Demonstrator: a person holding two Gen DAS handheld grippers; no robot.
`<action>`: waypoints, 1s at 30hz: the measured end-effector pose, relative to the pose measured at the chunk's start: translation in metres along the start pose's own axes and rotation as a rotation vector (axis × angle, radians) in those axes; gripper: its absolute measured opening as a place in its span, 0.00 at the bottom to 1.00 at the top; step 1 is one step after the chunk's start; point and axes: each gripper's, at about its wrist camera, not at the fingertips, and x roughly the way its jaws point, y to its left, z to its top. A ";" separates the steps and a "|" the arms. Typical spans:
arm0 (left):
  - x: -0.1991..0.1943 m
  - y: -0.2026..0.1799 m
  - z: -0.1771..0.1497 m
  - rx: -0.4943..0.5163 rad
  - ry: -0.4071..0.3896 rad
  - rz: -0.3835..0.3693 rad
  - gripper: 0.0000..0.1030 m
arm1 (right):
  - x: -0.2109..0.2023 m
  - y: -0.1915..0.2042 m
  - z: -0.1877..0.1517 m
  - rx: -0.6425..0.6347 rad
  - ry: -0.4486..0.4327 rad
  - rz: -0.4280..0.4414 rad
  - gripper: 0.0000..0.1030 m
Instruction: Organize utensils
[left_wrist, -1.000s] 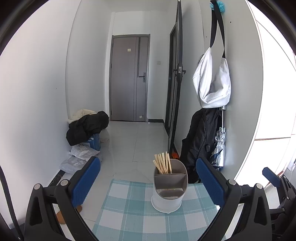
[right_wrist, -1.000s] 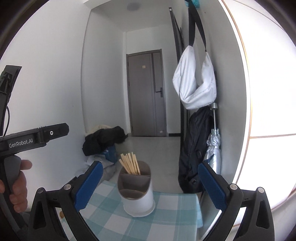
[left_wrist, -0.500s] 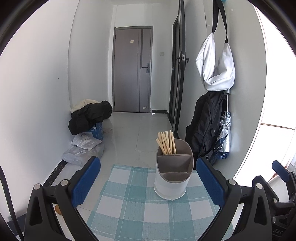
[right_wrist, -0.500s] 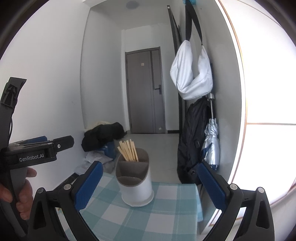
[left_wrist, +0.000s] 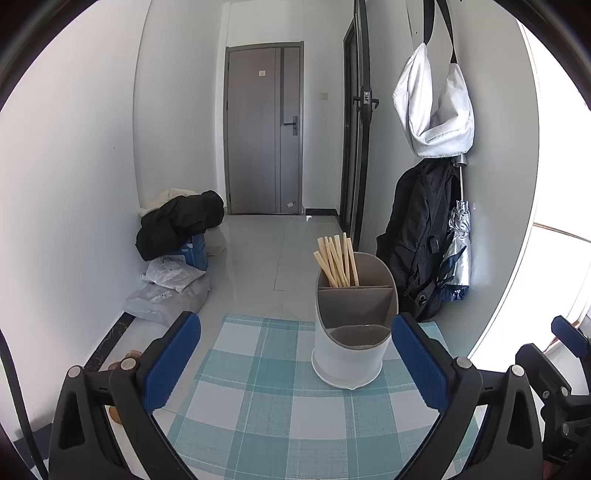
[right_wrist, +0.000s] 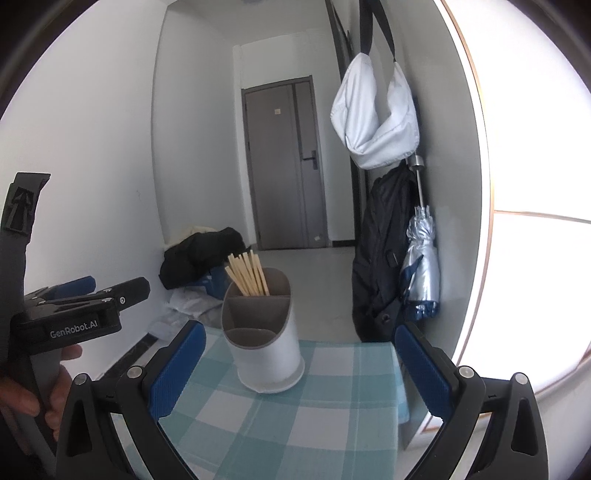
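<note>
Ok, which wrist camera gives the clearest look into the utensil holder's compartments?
The left wrist view: the utensil holder shows all its dividers from above, chopsticks in the far compartment. The right wrist view shows the holder more side-on, its front compartments less open to view.

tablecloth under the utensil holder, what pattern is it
The tablecloth is a teal-and-white check, clearest in the left wrist view.
</note>
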 end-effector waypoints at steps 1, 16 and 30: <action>0.000 0.001 0.000 -0.002 -0.003 -0.001 0.98 | 0.001 -0.002 -0.001 0.007 0.005 -0.004 1.00; 0.000 -0.003 -0.003 0.015 0.004 -0.006 0.98 | 0.009 0.002 -0.004 -0.017 0.019 -0.017 1.00; 0.007 -0.002 -0.005 0.005 0.035 0.022 0.98 | 0.009 -0.002 -0.004 -0.008 0.013 -0.030 1.00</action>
